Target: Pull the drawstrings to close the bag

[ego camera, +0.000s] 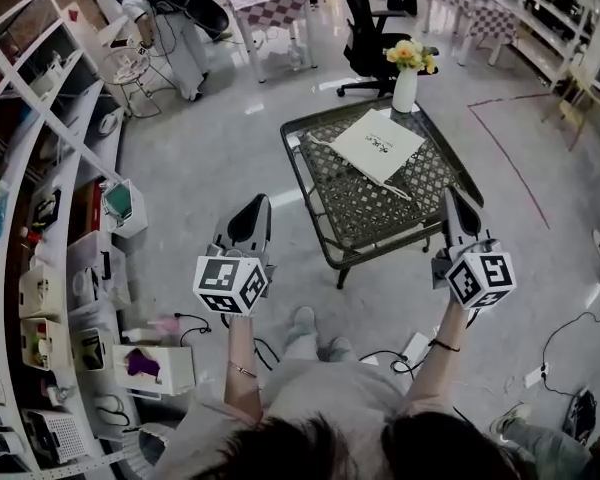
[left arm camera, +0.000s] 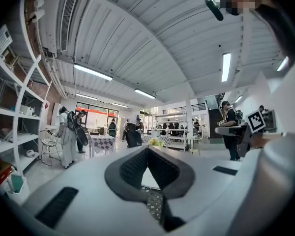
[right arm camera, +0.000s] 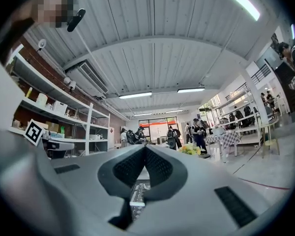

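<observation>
Drawstring bag [ego camera: 377, 144], white and flat, lies on the dark mesh tabletop [ego camera: 352, 230], ahead of both claws and not touched by either, so the pull has not begun. The left claw [ego camera: 258, 204] is held level short of the tabletop's near edge, with the bag ahead of it and off to its right. In the left gripper view this claw [left arm camera: 147, 149] has its pads pressed tip to tip with nothing between them. A pale drawstring [ego camera: 395, 188] runs along the bag's near edge and trails past its near corner, toward the right claw's side. I cannot make out a second cord for certain. The right claw [ego camera: 450, 198] is also level and closed on nothing, as the right gripper view [right arm camera: 144, 148] shows, and the bag lies ahead of it to its left. To do this step well, I judge that both claws should first open, then tip down and go forward to the cords. Each should pinch its cord close to the bag's mouth rather than at the loose tail. The two should then draw apart evenly. A one-sided tug would likely slide the light bag across the mesh, or snag the cord in it, toward the flower vase [ego camera: 405, 86] beyond.
</observation>
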The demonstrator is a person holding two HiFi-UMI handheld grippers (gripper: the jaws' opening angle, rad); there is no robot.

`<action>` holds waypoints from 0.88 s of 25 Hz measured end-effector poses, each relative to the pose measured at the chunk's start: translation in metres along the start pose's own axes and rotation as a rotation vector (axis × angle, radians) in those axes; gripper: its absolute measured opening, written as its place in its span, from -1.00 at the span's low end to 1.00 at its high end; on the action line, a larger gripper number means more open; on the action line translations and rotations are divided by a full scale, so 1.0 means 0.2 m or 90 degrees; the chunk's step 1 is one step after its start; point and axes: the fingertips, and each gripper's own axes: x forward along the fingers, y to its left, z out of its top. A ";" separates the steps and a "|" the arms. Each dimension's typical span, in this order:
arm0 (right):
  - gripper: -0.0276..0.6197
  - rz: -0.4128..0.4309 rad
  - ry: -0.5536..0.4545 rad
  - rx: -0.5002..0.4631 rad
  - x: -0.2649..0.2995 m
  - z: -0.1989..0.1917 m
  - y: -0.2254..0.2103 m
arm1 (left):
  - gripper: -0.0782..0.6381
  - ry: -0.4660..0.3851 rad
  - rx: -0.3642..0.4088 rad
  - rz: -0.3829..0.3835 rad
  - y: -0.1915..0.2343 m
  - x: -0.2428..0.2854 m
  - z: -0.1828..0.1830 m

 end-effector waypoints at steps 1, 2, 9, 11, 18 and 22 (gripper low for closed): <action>-0.85 0.001 0.001 0.004 0.02 -0.01 0.00 | -0.71 0.003 -0.002 0.001 0.01 0.01 -0.01; -0.85 0.002 0.002 0.007 0.03 -0.02 0.01 | -0.71 0.006 -0.004 0.002 0.03 0.01 -0.03; -0.85 -0.014 0.014 0.022 0.21 -0.11 0.03 | -0.71 0.019 -0.019 -0.020 0.21 0.15 -0.11; -0.85 -0.030 0.001 0.032 0.28 -0.10 0.02 | -0.71 0.021 -0.022 -0.031 0.28 0.22 -0.12; -0.85 -0.082 -0.045 0.069 0.49 -0.12 0.04 | -0.71 0.028 -0.023 -0.080 0.55 0.45 -0.14; -0.85 -0.113 -0.037 0.055 0.61 -0.17 0.08 | -0.71 0.029 -0.020 -0.110 0.69 0.58 -0.14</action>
